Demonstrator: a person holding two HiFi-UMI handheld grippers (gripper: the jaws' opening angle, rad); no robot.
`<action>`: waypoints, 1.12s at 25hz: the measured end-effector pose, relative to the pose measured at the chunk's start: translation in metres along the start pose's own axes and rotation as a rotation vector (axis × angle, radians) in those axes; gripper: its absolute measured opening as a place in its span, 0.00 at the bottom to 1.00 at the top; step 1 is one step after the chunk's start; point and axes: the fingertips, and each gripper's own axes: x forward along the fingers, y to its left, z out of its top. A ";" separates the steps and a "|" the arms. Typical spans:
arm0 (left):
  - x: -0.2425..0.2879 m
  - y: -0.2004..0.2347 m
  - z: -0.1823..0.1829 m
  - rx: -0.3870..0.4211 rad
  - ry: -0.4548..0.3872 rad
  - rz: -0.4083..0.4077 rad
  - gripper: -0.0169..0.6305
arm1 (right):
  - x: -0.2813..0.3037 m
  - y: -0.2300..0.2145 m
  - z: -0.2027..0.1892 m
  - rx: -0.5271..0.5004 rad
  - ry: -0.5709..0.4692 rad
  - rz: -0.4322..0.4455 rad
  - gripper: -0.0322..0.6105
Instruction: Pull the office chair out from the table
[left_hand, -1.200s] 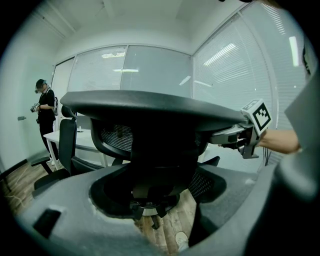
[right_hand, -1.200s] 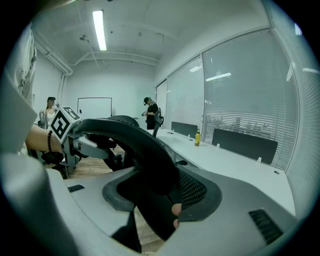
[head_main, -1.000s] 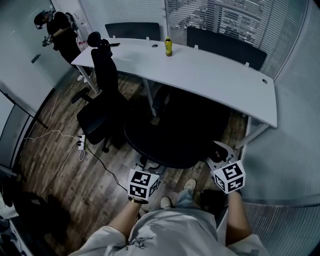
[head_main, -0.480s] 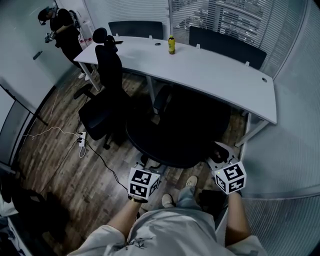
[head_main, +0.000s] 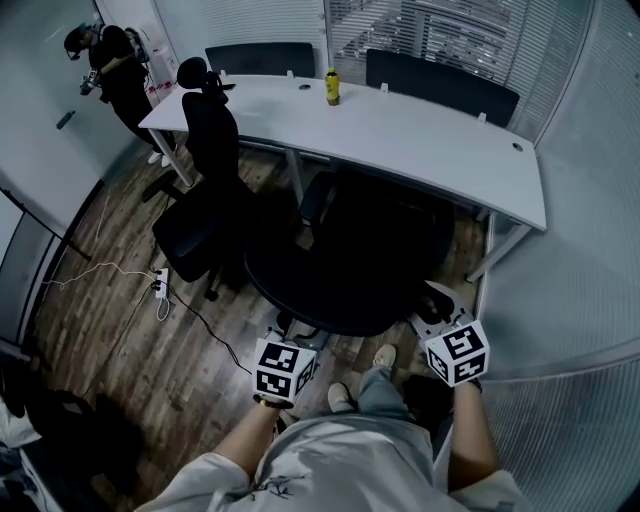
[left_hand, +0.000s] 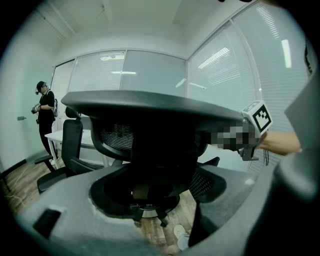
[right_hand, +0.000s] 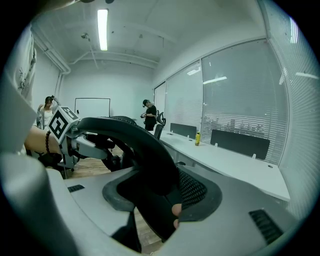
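Observation:
The black office chair (head_main: 345, 265) stands in front of the white table (head_main: 430, 135), its seat partly under the table edge and its backrest toward me. My left gripper (head_main: 292, 345) is at the backrest's left end, my right gripper (head_main: 440, 315) at its right end. In the left gripper view the backrest's top rim (left_hand: 150, 107) runs across, and the left gripper (left_hand: 150, 192) has its grey jaws shut around the frame. In the right gripper view the curved black rim (right_hand: 135, 145) passes between the jaws of the right gripper (right_hand: 162, 200), which is shut on it.
A second black chair (head_main: 200, 195) stands to the left, pulled away from the table. A yellow bottle (head_main: 332, 88) sits on the table's far side. A person (head_main: 110, 65) stands at the far left. A white cable and power strip (head_main: 160, 288) lie on the wooden floor. Glass walls close the right side.
The table has shifted slightly up and away in the head view, while both grippers keep the same hold on the chair back.

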 end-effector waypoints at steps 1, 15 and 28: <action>-0.001 -0.001 -0.001 0.001 0.000 -0.001 0.53 | -0.001 0.001 -0.001 0.000 0.001 0.000 0.34; -0.023 -0.020 -0.011 0.005 0.014 -0.010 0.53 | -0.024 0.016 -0.007 0.002 0.006 0.005 0.34; -0.048 -0.038 -0.017 0.003 0.020 -0.004 0.53 | -0.047 0.032 -0.010 -0.001 0.009 0.020 0.34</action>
